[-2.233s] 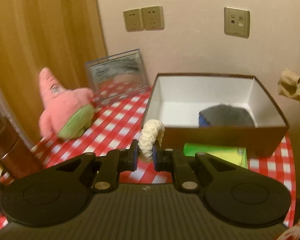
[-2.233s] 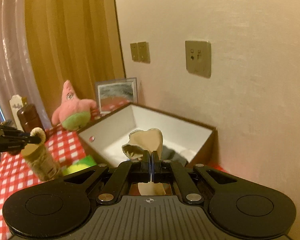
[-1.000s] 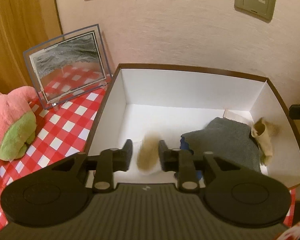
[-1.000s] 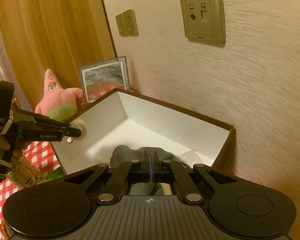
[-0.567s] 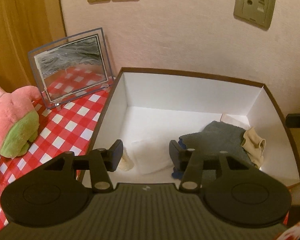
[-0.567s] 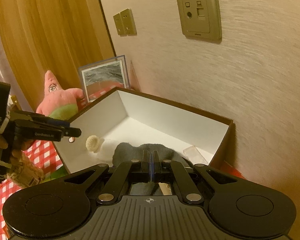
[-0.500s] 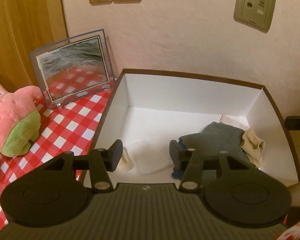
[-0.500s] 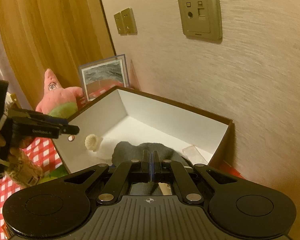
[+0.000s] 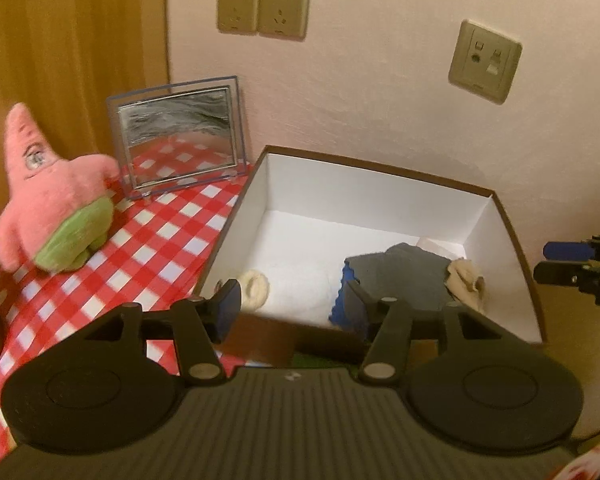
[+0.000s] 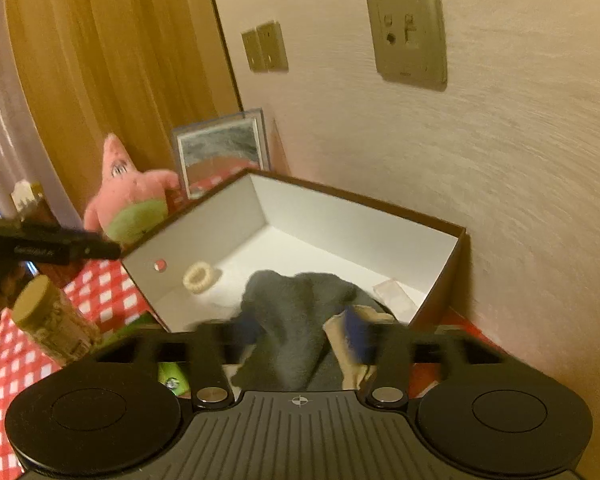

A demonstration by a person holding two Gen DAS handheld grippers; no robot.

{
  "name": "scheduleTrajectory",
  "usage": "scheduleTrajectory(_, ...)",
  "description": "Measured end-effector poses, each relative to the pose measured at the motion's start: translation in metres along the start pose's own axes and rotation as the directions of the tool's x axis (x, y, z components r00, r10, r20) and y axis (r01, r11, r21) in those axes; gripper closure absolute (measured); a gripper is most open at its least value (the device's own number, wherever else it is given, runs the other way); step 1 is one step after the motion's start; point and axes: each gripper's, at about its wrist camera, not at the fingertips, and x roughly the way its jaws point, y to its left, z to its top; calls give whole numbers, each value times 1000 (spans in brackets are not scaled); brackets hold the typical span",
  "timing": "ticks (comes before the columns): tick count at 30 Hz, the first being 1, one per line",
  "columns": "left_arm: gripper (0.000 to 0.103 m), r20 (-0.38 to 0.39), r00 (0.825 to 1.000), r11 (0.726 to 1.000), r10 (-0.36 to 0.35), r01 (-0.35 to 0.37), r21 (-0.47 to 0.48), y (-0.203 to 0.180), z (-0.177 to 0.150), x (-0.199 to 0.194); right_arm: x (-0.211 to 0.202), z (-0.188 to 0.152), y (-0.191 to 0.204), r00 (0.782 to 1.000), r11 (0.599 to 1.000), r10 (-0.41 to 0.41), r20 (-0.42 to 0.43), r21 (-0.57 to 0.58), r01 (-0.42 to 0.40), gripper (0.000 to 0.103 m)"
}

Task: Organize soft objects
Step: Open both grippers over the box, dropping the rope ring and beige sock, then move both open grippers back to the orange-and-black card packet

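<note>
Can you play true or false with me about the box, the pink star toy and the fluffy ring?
1. The fluffy ring lies inside the box. True.
2. The pink star toy is in the box. False: it stands on the checked cloth beside it.
3. The left gripper holds the ring. False: its jaws are opening, with nothing between them.
4. A grey cloth lies in the box. True.

Before you, the counter [image 9: 152, 248] wears a red-and-white checked cloth. On it stand an open brown box [image 9: 380, 196] by the wall, a pink star plush [image 9: 56, 208] and a leaning clear picture frame [image 9: 178, 136]; a cork-topped jar [image 10: 52, 326] stands near.
</note>
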Motion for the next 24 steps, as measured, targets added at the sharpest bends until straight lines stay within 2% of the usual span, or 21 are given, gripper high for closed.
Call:
scheduleTrajectory(3, 49, 3, 1000, 1000, 21, -21, -20, 9, -18, -27, -11, -6, 7, 1000, 1000, 17, 15, 6, -17, 40)
scheduleTrajectory(8, 49, -14, 996, 990, 88, -90, -112, 30, -64, -77, -22, -20, 23, 999, 999, 42, 3, 18, -42, 40)
scheduleTrajectory(15, 50, -92, 976, 944, 195, -212, -252, 66, -148, -136, -25, -51, 62, 990, 991, 131, -57, 33, -129, 40)
scheduleTrajectory(19, 54, -157, 961, 911, 229, -268, -312, 87, -198, -161, -18, -76, 100, 968, 976, 216, -126, 30, -214, 40)
scheduleTrajectory(24, 54, -211, 952, 890, 223, -287, -355, 99, -248, -181, -5, -103, 150, 929, 952, 302, -214, 17, -306, 40)
